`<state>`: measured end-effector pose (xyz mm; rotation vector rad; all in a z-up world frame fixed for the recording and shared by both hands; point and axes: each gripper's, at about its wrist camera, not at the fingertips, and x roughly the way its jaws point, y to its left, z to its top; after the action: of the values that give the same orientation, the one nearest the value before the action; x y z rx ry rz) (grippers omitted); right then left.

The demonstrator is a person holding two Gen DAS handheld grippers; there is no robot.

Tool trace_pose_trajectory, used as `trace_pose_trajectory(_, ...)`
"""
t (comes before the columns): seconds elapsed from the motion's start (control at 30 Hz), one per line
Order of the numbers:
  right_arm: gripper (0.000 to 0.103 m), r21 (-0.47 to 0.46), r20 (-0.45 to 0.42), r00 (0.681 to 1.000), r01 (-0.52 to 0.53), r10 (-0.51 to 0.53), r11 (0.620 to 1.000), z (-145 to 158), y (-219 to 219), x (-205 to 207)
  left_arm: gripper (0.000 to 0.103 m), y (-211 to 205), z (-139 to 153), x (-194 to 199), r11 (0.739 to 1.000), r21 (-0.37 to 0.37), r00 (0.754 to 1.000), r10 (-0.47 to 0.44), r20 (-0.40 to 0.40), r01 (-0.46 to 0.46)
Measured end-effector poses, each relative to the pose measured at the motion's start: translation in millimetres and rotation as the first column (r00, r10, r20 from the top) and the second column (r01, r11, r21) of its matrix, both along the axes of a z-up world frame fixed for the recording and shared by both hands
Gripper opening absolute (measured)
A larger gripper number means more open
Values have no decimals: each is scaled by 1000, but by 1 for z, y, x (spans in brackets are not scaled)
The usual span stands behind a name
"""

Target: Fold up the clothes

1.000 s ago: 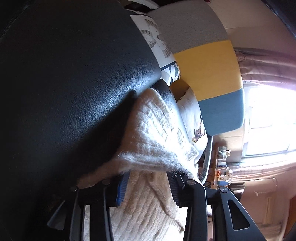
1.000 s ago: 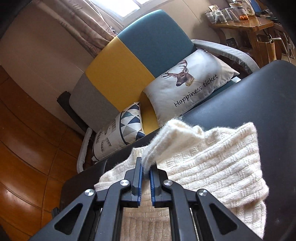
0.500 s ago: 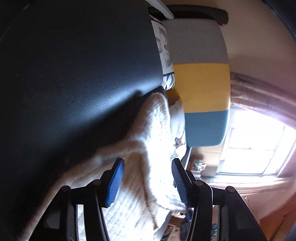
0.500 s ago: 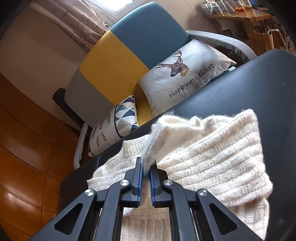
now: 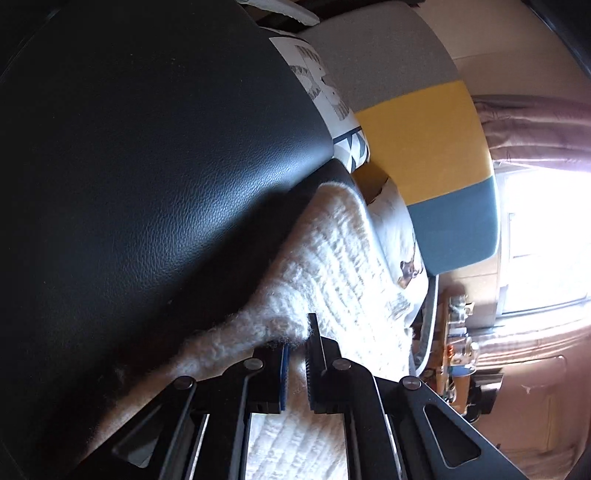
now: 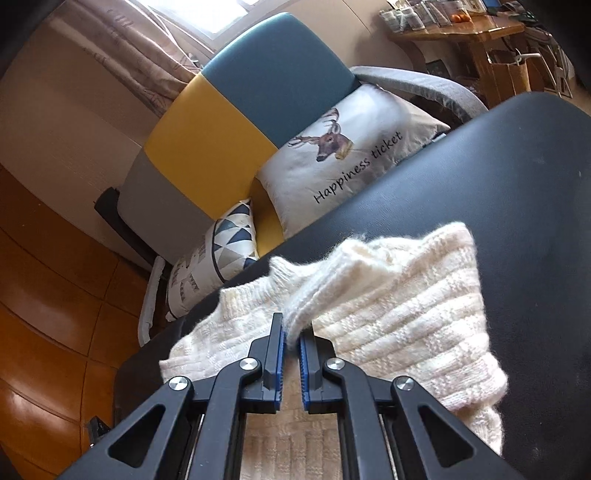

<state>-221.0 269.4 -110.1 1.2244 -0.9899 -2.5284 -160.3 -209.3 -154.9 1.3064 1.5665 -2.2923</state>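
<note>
A cream knitted sweater (image 6: 399, 306) lies partly folded on a black leather surface (image 6: 517, 177). My right gripper (image 6: 291, 332) is shut on a raised fold of the sweater near its left part. In the left wrist view the same sweater (image 5: 332, 266) stretches away over the black surface (image 5: 147, 166). My left gripper (image 5: 297, 336) is shut on a fuzzy edge of the sweater and holds it lifted just off the surface.
Behind the black surface stands a sofa with grey, yellow and blue back panels (image 6: 229, 110). On it lie a deer cushion (image 6: 351, 155) and a triangle-pattern cushion (image 6: 221, 251). A wooden table with jars (image 6: 461, 26) is far right. A bright window (image 5: 543, 240) glares.
My left gripper was open around the sweater edge half a second ago and has closed on it. My right gripper keeps its grip, and the held fold has shifted slightly.
</note>
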Motion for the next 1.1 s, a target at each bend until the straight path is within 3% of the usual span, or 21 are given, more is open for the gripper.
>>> trace_pose_trajectory(0.2,6,8,9,1000,22,-22,1000,-17,10,14,7,13,11,-5,985,-145,995,-99,-28,94)
trace_pose_trajectory(0.27,6,29,22,999,30,-30,999,-25,12,20,7,19,8,-12,974,-183,991,-137,4,135)
trace_pose_trajectory(0.37,6,10,73,996,41,-42,999,-47,17,25,7,21,4,-15,967,-208,989,-149,17,149)
trace_pose_trajectory(0.5,9,-84,95,993,73,-65,994,-67,27,29,7,21,6,-16,966,-211,989,-150,15,150)
trace_pose_trajectory(0.57,13,-52,72,995,77,-74,996,-61,28,29,7,23,6,-14,958,-235,986,-165,14,163)
trace_pose_trajectory(0.77,10,58,23,996,85,-86,995,-47,28,26,7,32,7,-14,927,-327,982,-189,22,186)
trace_pose_trajectory(0.87,9,136,97,994,41,-55,990,-58,25,18,7,28,7,-12,932,-300,978,-207,15,202)
trace_pose_trajectory(1.1,18,99,38,994,102,-106,990,-42,44,37,13,1,17,11,947,-226,969,-244,-39,229)
